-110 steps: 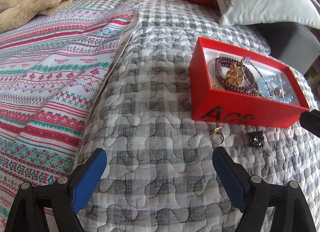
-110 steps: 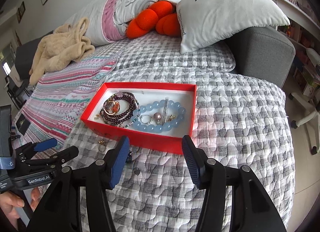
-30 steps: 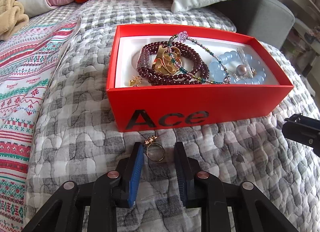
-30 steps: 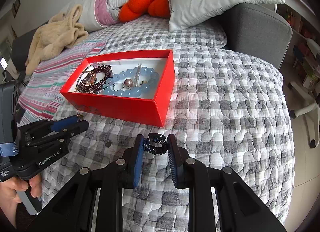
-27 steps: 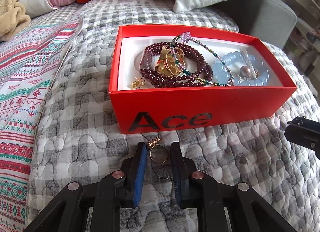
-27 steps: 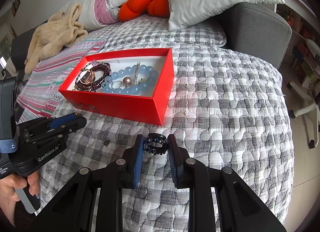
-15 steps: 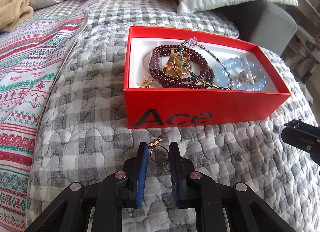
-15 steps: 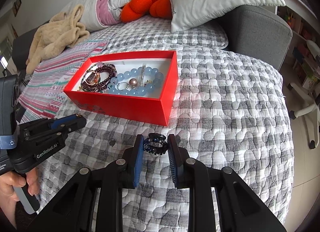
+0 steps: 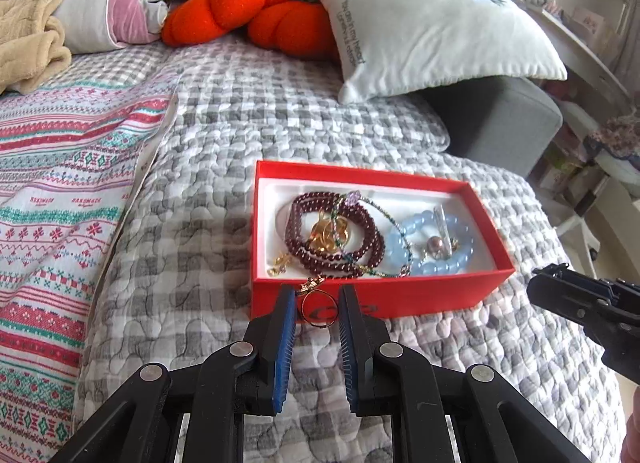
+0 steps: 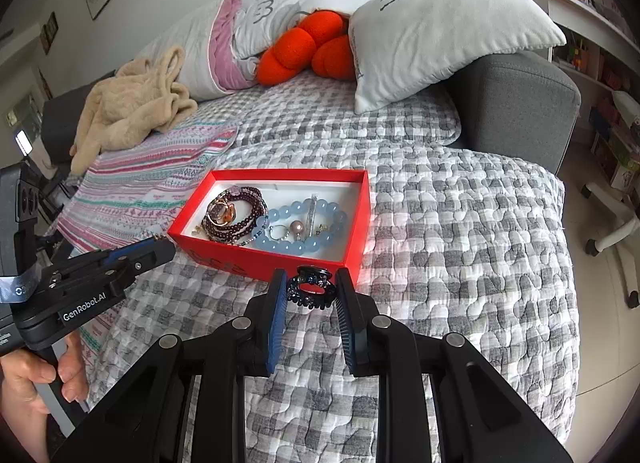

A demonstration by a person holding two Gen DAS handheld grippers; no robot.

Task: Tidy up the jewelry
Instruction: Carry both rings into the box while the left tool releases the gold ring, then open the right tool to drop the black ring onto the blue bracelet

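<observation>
Two grippers each hold one piece just short of the red box (image 9: pixel 360 297), which sits on the quilt (image 9: pixel 192 231) with its long axis running left to right. The left gripper (image 9: pixel 318 299) clamps a gold ring (image 9: pixel 318 307); the right gripper (image 10: pixel 310 289) clamps a dark hair claw (image 10: pixel 310 289). Both sit in front of the box's near wall, so each must go forward and over it. Only the right view shows the hand (image 10: pixel 36 379) on the left handle.
</observation>
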